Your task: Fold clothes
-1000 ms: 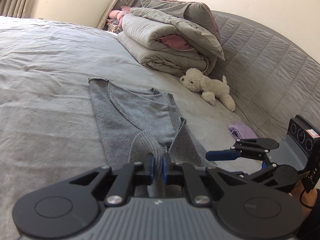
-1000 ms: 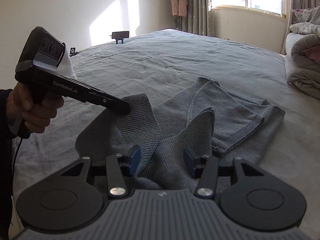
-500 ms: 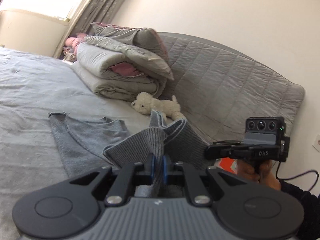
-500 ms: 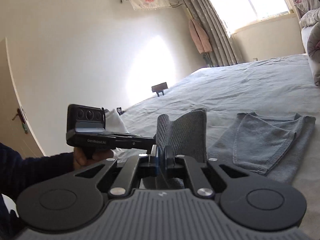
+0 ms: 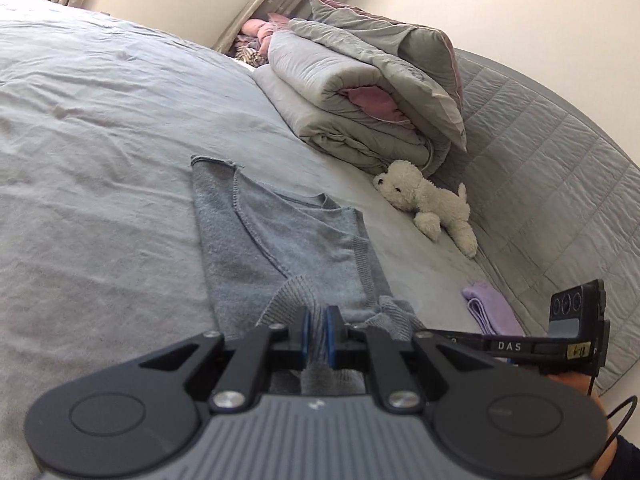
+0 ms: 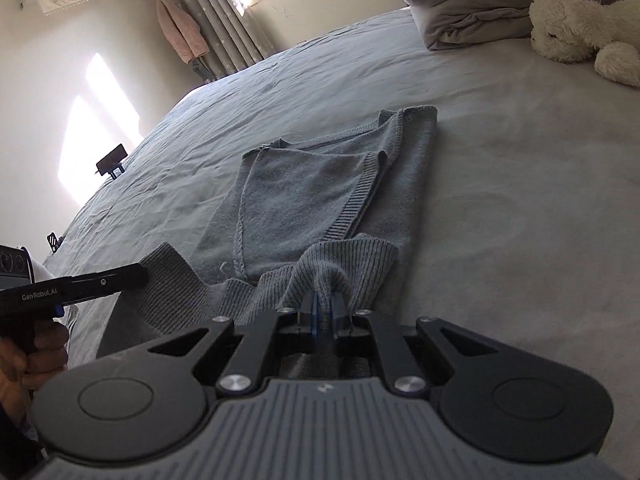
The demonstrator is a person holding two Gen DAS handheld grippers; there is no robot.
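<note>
black tool [image 5: 318, 330], blue pads [image 5: 305, 330], silver screws [image 5: 224, 400]

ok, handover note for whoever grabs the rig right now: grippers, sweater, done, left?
Left hand-held gripper: shut on the ribbed hem of the grey sweater.
Right hand-held gripper: shut on the same hem, the other corner.
Sweater lies on the grey bed sheet, its far end towards the folded duvet and the white plush dog.
Done: sides and sleeves look folded in, making a narrow strip.
Left: probably carry the hem up to the far end, set it down, release and smooth.
</note>
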